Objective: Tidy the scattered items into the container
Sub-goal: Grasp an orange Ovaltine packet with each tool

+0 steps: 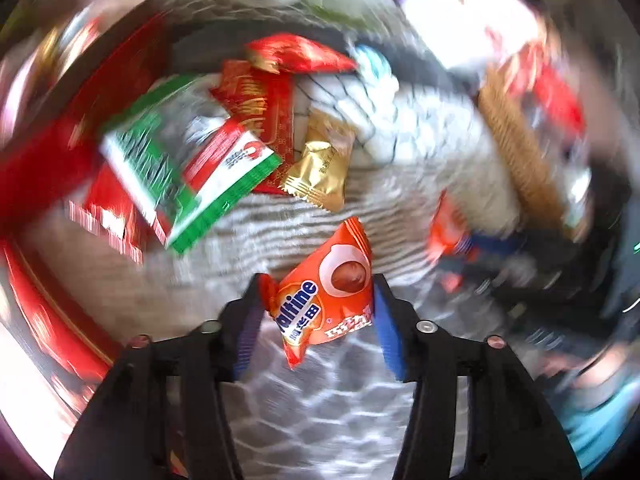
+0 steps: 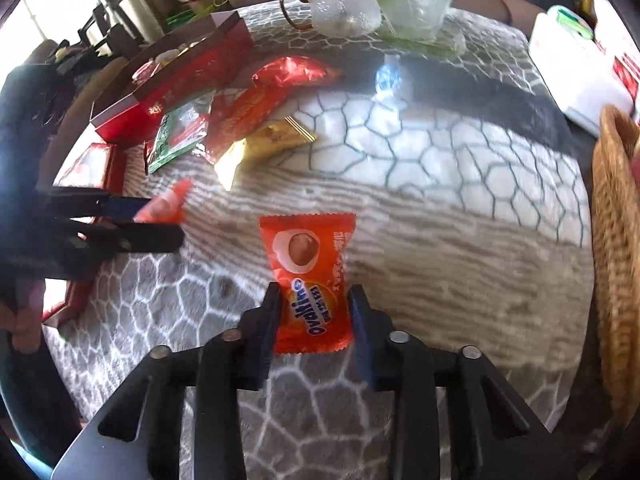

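We are in the pick-up step. Our left claw [image 1: 320, 300] grips one orange Ovaltine sachet [image 1: 324, 296]. Our right claw [image 2: 314, 308] clamps a second sachet [image 2: 310, 276] lying on the counter [image 2: 440, 240]. Next: carry both to the wicker basket [image 2: 616, 260].

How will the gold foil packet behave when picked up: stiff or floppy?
The gold foil packet probably crumples rather than holds shape: its shiny wrapper shows creases. Likely light, being small and flat. The glossy foil could slip, so pinching a crimped end seems safer.
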